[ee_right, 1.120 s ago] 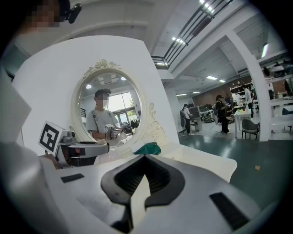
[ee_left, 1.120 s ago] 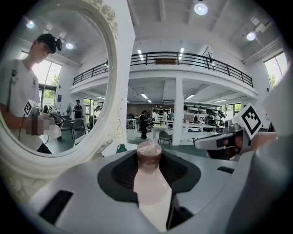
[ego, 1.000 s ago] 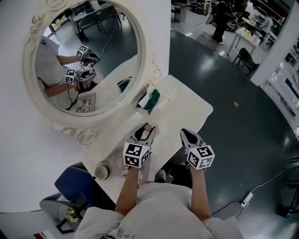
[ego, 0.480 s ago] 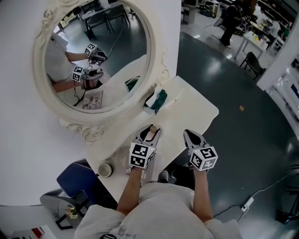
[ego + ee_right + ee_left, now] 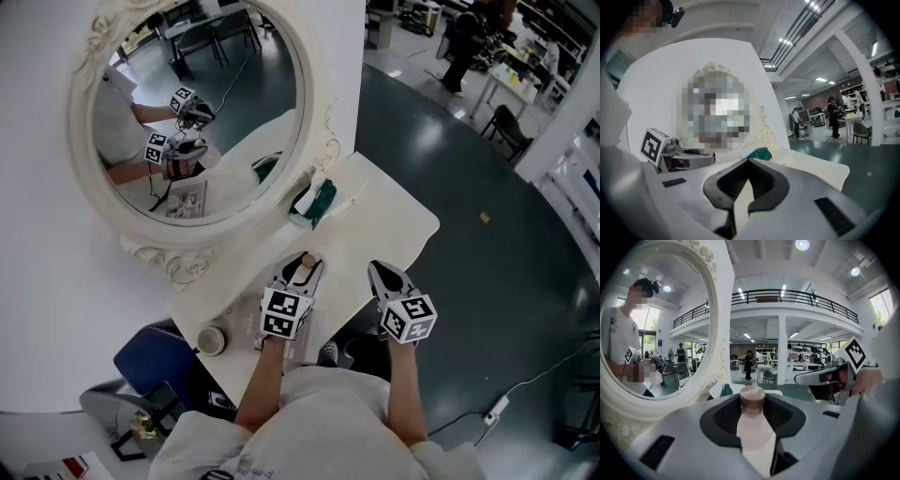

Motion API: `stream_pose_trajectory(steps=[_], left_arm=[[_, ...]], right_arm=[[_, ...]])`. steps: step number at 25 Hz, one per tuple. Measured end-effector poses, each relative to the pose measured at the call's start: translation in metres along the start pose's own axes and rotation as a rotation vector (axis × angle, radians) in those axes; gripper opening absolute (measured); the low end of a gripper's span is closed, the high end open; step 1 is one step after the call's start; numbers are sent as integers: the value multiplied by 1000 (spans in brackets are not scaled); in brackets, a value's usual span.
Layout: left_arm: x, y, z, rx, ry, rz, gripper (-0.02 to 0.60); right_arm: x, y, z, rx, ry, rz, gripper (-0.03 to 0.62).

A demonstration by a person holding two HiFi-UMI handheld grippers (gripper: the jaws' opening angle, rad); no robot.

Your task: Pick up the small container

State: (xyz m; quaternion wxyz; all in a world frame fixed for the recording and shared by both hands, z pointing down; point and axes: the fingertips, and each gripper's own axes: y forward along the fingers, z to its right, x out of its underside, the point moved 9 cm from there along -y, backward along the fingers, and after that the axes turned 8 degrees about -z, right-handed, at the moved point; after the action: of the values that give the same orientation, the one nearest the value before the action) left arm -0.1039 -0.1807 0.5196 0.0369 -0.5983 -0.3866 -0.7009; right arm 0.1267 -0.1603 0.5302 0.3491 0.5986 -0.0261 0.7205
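Head view shows almost nothing altered over the last second: the framing has drifted a little, while both tongs kept their places over the near edge of the table (image 5: 394, 220), below the mirror (image 5: 94, 178). The left gripper (image 5: 298, 274) stays clamped on the small container (image 5: 753, 423), a pale bottle with a brown cap standing upright between the pads. The right gripper (image 5: 384, 274), just beside it, has its jaws together on nothing. The grasp looks settled; whether the bottle's base has cleared the tabletop is hidden, though it probably has.
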Motion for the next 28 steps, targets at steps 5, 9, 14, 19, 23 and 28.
stream_pose_trajectory(steps=[5, 9, 14, 19, 23, 28], left_arm=[[1, -1, 1, -3, 10, -5, 160], [2, -1, 0, -4, 10, -7, 160], [4, 0, -1, 2, 14, -16, 160], [4, -1, -2, 12, 8, -11, 160], [4, -1, -3, 15, 2, -6, 160], [4, -2, -3, 18, -6, -3, 160]], right_arm=[[3, 0, 0, 3, 3, -8, 15], [4, 1, -1, 2, 1, -11, 15], [4, 2, -1, 4, -1, -14, 15], [3, 2, -3, 3, -11, -16, 15], [4, 4, -3, 4, -12, -17, 15], [3, 4, -4, 3, -18, -21, 15]])
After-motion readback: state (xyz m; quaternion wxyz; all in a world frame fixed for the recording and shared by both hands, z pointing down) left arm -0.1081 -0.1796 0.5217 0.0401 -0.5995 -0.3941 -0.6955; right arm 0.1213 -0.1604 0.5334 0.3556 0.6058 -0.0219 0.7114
